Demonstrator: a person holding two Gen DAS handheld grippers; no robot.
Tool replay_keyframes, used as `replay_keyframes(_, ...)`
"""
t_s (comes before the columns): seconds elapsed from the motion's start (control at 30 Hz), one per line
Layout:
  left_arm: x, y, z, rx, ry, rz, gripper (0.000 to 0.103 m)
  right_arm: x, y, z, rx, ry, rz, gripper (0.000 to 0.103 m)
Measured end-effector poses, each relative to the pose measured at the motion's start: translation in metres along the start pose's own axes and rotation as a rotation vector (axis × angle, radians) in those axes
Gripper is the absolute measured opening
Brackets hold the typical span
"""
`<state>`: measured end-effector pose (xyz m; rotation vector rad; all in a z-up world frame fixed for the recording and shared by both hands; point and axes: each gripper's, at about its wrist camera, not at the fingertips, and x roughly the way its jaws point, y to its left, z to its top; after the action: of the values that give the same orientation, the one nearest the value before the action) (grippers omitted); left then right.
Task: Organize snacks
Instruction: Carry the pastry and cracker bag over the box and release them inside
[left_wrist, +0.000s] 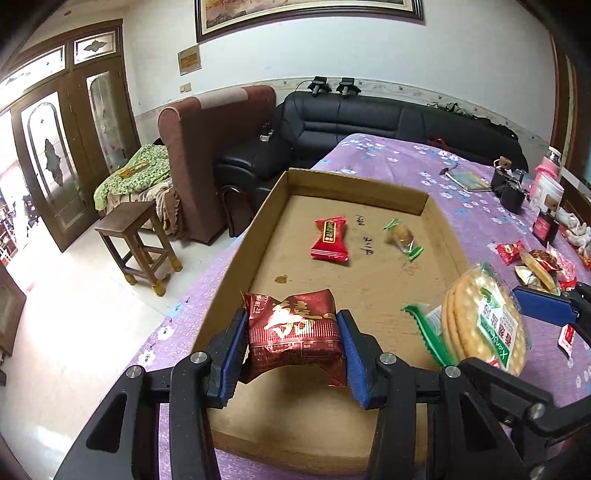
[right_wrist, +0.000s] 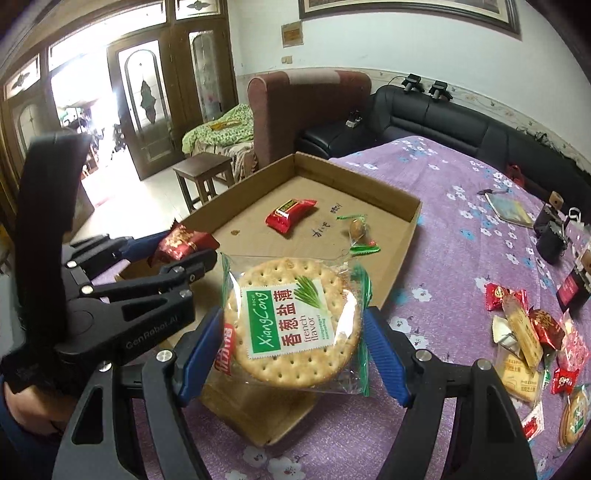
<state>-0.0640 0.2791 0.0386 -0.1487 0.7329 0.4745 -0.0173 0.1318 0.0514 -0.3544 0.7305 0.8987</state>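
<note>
Cracker pack (right_wrist: 291, 325): round biscuits, clear wrapper, green label.

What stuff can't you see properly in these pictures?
- Snack pile: the right wrist view's edge cuts it off; wrapper print too small.
- Dark red packet: left view, its sides hidden by the jaws.
- Cardboard tray near corner: right view, covered by the cracker pack.

Two wrapped snacks (left_wrist: 330, 240) lie in the cardboard tray (left_wrist: 354, 190) on the table (left_wrist: 461, 206).
</note>
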Motion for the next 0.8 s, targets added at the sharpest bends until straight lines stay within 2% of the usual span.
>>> replay_keyframes(0.57,0.013,0.003,-0.001,0.006,0.022,0.016,0.053,0.015,0.015,-0.004,-0.067,0.013,-0.066,0.076)
replay_keyframes(0.8,0.011,0.004,-0.002,0.009,0.015,0.018,0.054,0.015,0.014,-0.004,-0.064,0.013,-0.06,0.077)
